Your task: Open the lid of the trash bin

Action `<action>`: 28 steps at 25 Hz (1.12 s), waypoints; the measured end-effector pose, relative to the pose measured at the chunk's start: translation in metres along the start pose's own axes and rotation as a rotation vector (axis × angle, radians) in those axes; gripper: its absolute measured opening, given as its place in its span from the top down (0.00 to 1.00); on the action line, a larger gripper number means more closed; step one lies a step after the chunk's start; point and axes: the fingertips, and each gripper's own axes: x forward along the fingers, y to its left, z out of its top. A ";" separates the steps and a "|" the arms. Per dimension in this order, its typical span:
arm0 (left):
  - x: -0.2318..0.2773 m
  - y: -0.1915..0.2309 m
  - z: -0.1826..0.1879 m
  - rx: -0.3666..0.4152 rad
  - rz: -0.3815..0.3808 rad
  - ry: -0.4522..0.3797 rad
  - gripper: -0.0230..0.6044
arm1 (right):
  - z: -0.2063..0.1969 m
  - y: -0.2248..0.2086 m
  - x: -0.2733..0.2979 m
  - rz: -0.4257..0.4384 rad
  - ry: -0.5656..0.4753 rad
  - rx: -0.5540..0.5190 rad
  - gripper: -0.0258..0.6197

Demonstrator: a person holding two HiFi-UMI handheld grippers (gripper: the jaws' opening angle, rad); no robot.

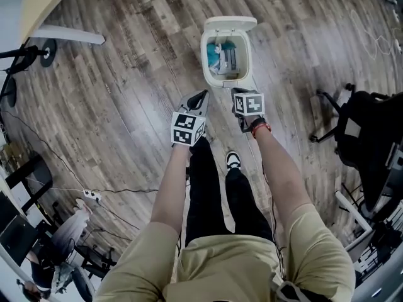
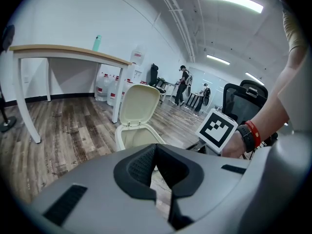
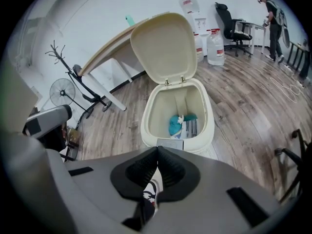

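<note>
At lower centre a black-and-white shoe (image 1: 233, 160) stands on the wood floor (image 1: 126, 74). Just above it, the left gripper (image 1: 203, 95) and right gripper (image 1: 237, 93) hang side by side, each with jaws pressed together on nothing (neither touching the other). A black office chair (image 1: 365, 128) fills the right edge. Top centre, the cream trash bin (image 1: 205, 61) stands open, its lid (image 1: 230, 22) swung upright behind, teal rubbish (image 1: 213, 54) inside.
</note>
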 end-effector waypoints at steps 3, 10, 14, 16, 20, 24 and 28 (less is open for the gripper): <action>-0.024 -0.016 0.016 -0.017 0.010 -0.003 0.93 | 0.000 0.012 -0.043 0.009 -0.041 0.050 0.94; -0.095 -0.078 0.063 -0.035 0.028 -0.035 0.93 | 0.007 0.053 -0.158 0.044 -0.157 0.093 0.94; -0.142 -0.110 0.091 -0.046 0.050 -0.071 0.93 | 0.012 0.082 -0.227 0.047 -0.217 0.032 0.94; -0.164 -0.126 0.104 -0.041 0.065 -0.092 0.93 | 0.014 0.094 -0.262 0.045 -0.251 0.007 0.94; -0.209 -0.161 0.131 -0.015 0.090 -0.128 0.93 | 0.016 0.112 -0.331 0.055 -0.325 -0.041 0.94; -0.259 -0.205 0.150 0.017 0.101 -0.154 0.93 | 0.006 0.128 -0.402 0.055 -0.395 -0.067 0.94; -0.308 -0.243 0.160 0.068 0.141 -0.194 0.93 | -0.006 0.146 -0.468 0.061 -0.472 -0.081 0.94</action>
